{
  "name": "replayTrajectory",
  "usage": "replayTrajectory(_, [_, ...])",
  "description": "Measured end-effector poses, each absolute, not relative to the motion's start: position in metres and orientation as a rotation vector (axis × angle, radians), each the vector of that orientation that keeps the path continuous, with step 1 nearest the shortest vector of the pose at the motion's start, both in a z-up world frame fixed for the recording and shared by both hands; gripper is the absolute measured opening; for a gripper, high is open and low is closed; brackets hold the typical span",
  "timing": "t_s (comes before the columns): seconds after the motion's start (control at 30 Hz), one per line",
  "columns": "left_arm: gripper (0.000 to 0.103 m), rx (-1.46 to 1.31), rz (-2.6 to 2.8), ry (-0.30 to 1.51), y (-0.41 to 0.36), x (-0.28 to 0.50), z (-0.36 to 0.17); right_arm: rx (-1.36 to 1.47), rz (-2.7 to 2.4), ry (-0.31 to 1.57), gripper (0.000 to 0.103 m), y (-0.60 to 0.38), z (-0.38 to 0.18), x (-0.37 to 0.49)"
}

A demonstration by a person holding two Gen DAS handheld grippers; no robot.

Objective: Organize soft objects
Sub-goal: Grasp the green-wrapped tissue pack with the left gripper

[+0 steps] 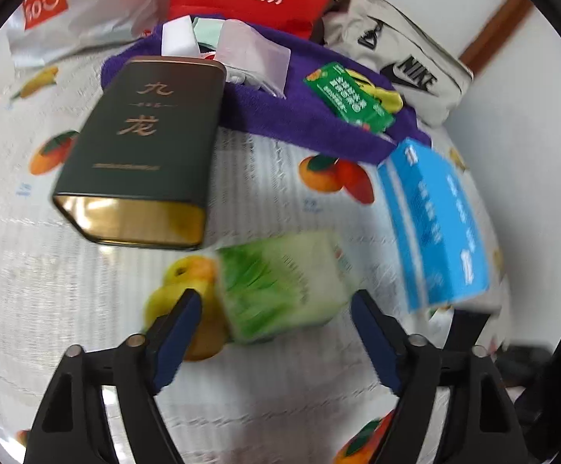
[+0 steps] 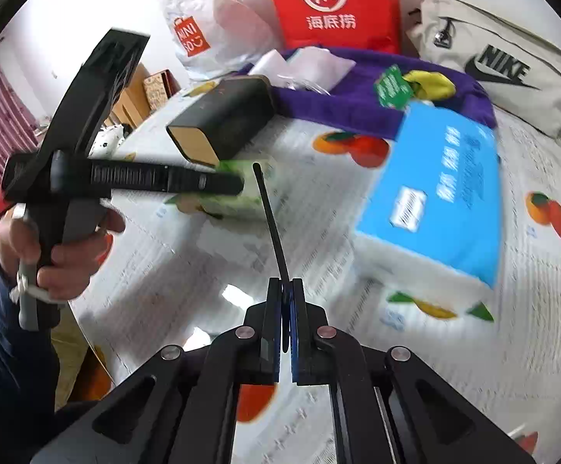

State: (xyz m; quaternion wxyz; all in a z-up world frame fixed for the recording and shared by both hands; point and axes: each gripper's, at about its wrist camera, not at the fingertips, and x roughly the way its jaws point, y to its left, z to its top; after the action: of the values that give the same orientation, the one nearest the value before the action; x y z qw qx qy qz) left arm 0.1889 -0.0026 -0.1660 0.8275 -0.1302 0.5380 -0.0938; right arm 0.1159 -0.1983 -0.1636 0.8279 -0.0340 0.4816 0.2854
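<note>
Left wrist view: left gripper [image 1: 276,305] spread wide, fingers flanking a soft green-and-white tissue pack [image 1: 284,286] on the fruit-print tablecloth [image 1: 257,178]; contact unclear through blur. Dark green rectangular tin [image 1: 141,143] at 10 o'clock of the pack, blue-and-white tissue pack [image 1: 435,224] at 2 o'clock, purple towel [image 1: 299,123] at 12. Right wrist view: right gripper [image 2: 286,290] pinched on a thin black rod [image 2: 270,216].

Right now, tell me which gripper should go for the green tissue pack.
Left. The left gripper is open with the green tissue pack lying between its fingers. The right gripper is shut, apparently on a thin black rod, farther from the pack.
</note>
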Motion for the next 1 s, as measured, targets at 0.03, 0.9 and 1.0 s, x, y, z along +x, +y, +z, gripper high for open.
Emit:
replayTrajectory(0.03, [0.081,-0.277,-0.188,1.146,-0.006,0.191,-0.167,-0.065,0.607,1.028,0.004,-0.201,-0.165,0.115])
replayTrajectory(0.9, [0.102,0.016,-0.068,0.958,-0.057,0.182,-0.192,0.040,0.541,0.971,0.005,-0.230,-0.204,0.107])
replayTrajectory(1.0, [0.102,-0.029,-0.079,0.942,-0.051,0.181,-0.189,0.028,0.536,0.968,0.005,-0.229,-0.203,0.107])
